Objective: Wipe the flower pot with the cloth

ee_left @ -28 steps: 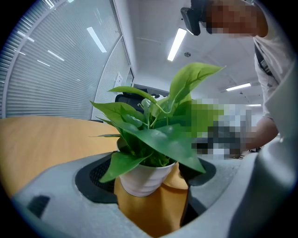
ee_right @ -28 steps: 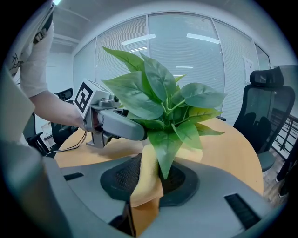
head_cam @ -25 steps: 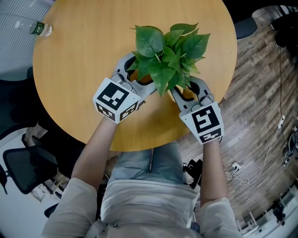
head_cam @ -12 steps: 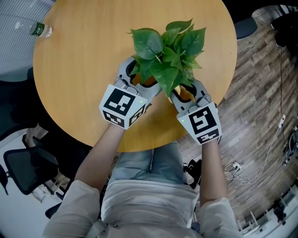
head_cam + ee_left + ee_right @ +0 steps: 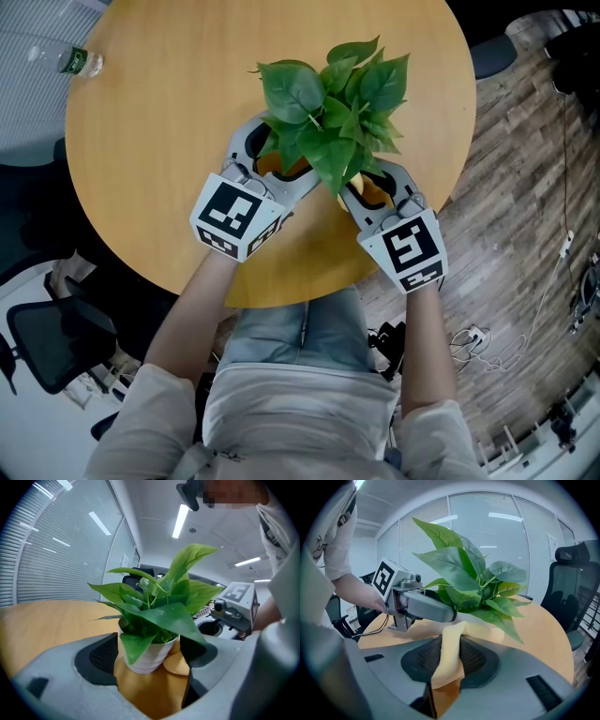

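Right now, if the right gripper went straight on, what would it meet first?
Most likely the pot: the right gripper, jaws shut on the cloth, points at it under the leaves; depth is unclear.

Bright, even overhead light fills the head view. The wooden counter point(image 5: 141, 141) has a soft sheen and hardly any shadow under the leaves point(image 5: 328, 103), while the left edge of the frame falls dark. Both gripper views bend strongly outward and have black, vignetted corners. In the left gripper view, ceiling strip lights point(image 5: 180, 520) glare white at upper centre; the flower pot point(image 5: 150, 657) is sharp, and the left claw point(image 5: 149, 651) around it is soft. In the right gripper view, pale bright blinds point(image 5: 487, 536) backlight the leaves, and the right claw point(image 5: 449, 644) and cloth point(image 5: 447, 667) blur at close range.
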`<control>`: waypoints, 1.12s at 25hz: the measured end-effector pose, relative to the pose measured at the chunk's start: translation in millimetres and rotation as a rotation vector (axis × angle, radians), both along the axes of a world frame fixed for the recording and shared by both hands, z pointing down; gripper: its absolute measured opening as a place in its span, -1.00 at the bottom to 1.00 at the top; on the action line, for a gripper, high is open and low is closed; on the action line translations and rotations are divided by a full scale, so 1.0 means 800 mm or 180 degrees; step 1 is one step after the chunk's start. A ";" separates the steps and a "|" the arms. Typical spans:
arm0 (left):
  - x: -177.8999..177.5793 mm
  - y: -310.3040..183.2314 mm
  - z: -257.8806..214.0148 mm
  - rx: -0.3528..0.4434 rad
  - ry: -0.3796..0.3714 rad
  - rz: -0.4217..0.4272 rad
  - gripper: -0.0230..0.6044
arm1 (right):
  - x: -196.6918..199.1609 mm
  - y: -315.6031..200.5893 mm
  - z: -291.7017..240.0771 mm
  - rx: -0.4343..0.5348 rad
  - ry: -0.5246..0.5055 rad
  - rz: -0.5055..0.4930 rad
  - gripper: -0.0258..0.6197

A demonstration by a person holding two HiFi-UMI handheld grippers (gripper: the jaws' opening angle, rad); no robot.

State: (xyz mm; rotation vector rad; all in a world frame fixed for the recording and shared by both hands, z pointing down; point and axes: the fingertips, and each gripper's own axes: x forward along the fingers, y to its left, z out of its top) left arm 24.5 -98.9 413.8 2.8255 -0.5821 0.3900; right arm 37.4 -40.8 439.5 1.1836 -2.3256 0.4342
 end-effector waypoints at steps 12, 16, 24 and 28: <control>0.001 -0.004 -0.009 0.0199 0.0343 0.1166 0.51 | 0.003 0.002 0.004 -0.0035 -0.0025 0.0002 -0.64; 0.005 -0.012 -0.016 0.0226 0.0464 0.1297 0.51 | 0.002 0.002 0.005 -0.0045 -0.0035 -0.0011 -0.64; 0.013 -0.009 -0.009 0.0103 0.0446 0.1727 0.57 | 0.002 0.002 0.004 -0.0050 -0.0053 -0.0047 -0.64; 0.018 -0.009 -0.014 -0.0007 0.0541 0.1900 0.57 | 0.001 0.003 0.003 -0.0044 -0.0063 -0.0041 -0.64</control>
